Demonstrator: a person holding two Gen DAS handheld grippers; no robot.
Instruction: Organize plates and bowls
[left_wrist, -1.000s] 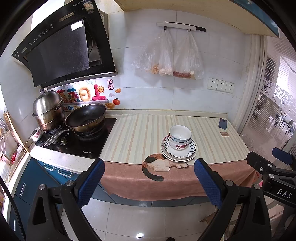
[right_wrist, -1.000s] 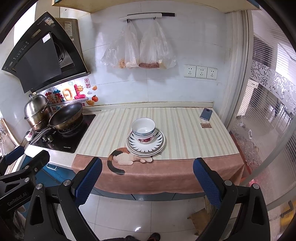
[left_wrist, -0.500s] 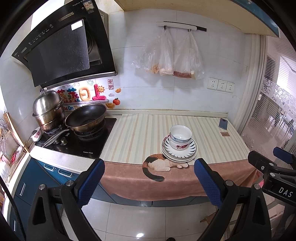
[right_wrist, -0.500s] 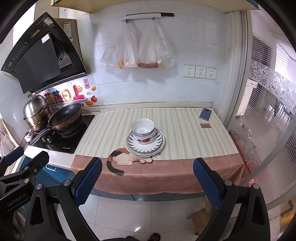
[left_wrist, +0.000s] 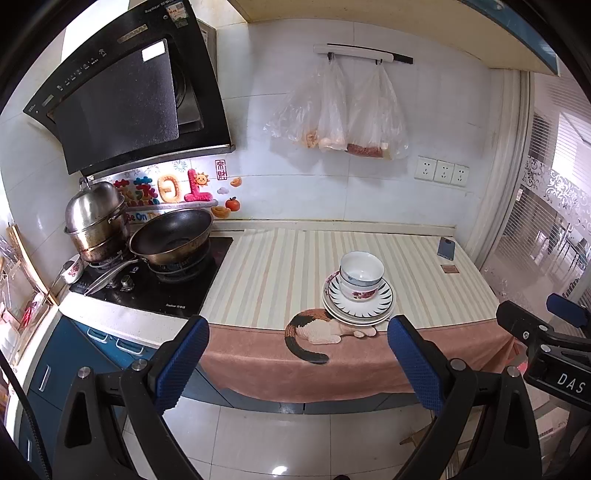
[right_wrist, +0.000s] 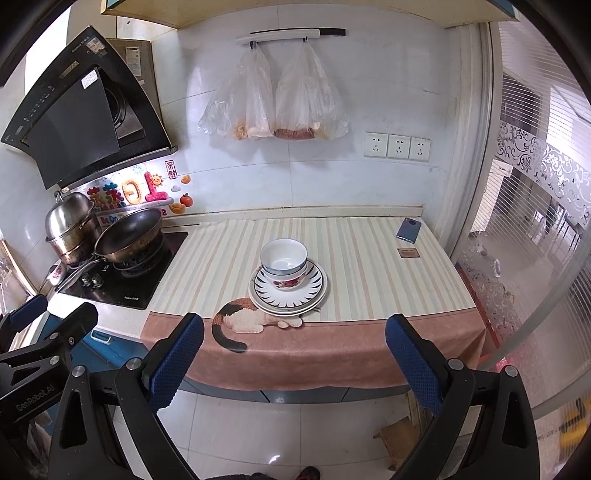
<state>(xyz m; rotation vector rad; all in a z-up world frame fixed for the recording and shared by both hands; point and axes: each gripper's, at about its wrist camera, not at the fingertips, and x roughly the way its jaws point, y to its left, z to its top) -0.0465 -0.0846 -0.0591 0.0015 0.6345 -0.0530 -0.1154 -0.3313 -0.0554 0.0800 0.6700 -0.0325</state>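
both grippers (left gripper (left_wrist: 295, 354), right gripper (right_wrist: 294, 352)) wide, empty

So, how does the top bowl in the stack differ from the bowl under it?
The top bowl has a blue band near its rim, while the lower bowl carries a red flower pattern. The top bowl shows its whole white inside; the lower bowl shows only its outer wall, because the top one sits nested in it. Both are upright, look white, and stand on the stacked plates.
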